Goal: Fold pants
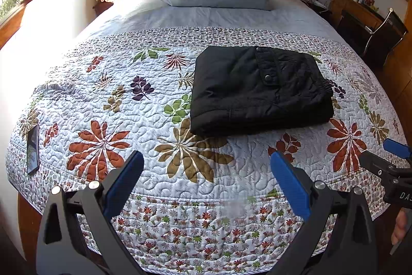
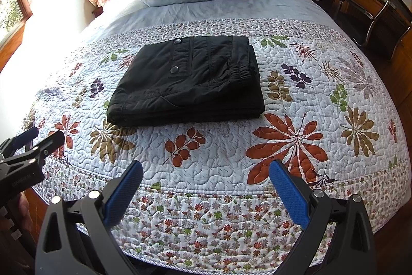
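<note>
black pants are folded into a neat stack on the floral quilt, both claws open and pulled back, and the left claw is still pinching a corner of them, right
Not quite. The left claw pinches nothing: in the left wrist view its fingers are spread wide over the floral quilt, well short of the black pants. The rest holds: the pants lie folded in a neat stack, and the right claw is open and clear of them too.
</note>
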`<action>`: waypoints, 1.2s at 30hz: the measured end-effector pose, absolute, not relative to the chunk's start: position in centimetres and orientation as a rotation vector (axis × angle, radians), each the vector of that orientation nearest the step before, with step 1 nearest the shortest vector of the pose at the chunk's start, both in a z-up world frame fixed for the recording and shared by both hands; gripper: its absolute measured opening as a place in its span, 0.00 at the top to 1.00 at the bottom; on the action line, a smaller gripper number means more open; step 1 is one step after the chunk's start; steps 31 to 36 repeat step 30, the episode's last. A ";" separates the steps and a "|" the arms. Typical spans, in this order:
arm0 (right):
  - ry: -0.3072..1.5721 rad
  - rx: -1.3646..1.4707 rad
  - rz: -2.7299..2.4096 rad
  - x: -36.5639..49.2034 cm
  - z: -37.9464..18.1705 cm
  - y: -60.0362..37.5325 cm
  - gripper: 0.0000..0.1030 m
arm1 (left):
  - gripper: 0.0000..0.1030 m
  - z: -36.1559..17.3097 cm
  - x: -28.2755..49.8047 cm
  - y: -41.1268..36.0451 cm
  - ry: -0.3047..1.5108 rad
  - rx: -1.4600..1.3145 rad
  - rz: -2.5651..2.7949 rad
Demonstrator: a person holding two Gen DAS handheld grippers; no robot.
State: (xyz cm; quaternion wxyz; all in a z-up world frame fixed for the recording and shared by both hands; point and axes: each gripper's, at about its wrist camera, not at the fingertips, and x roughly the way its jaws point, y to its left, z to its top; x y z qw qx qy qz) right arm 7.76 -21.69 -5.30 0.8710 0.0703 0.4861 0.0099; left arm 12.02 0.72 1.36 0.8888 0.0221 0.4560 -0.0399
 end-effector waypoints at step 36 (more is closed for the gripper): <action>1.019 0.148 0.022 7.7 -5.7 -21.7 0.04 | 0.04 1.2 12.2 0.5 0.954 0.057 -0.095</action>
